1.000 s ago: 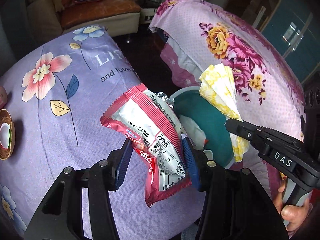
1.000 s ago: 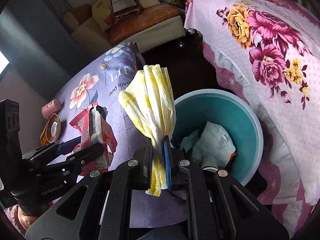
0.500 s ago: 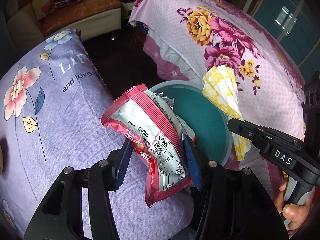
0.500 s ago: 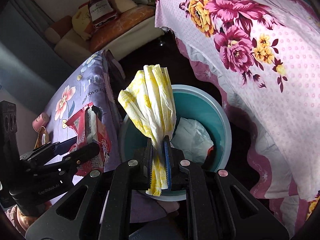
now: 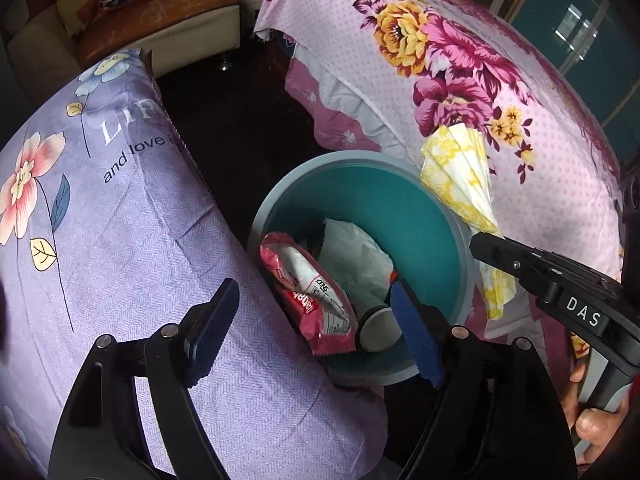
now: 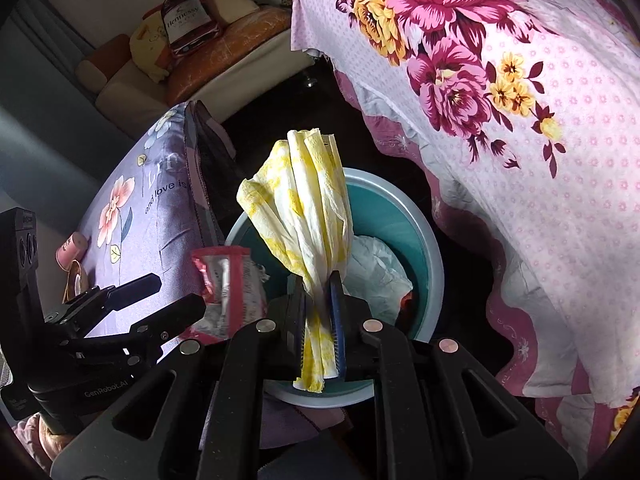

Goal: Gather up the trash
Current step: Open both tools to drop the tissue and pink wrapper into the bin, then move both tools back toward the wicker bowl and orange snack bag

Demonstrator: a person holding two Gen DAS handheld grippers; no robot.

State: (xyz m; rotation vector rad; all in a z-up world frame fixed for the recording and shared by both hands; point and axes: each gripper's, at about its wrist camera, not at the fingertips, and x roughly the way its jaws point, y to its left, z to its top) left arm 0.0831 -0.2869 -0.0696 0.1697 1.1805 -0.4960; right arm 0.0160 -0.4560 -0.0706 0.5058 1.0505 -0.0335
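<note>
My left gripper (image 5: 316,330) is open and empty above the near rim of a teal bin (image 5: 424,216). A red and silver snack wrapper (image 5: 310,300) lies loose inside the bin beside white crumpled paper (image 5: 352,260) and a small cup (image 5: 378,330). In the right wrist view the wrapper (image 6: 228,280) shows just past the open left gripper (image 6: 176,296). My right gripper (image 6: 318,300) is shut on a yellow and white tissue (image 6: 308,208) and holds it over the bin (image 6: 434,264). The tissue also shows in the left wrist view (image 5: 460,172).
A purple flowered cloth (image 5: 100,216) covers a surface left of the bin, with a pink roll (image 6: 70,246) and a small dish (image 6: 76,280) on it. A pink flowered cloth (image 5: 460,64) drapes to the right. A sofa (image 5: 160,12) stands at the back.
My left gripper opened and let go of the snack wrapper, which dropped into the bin. Both grippers moved further over the bin. The right gripper still holds the tissue.
</note>
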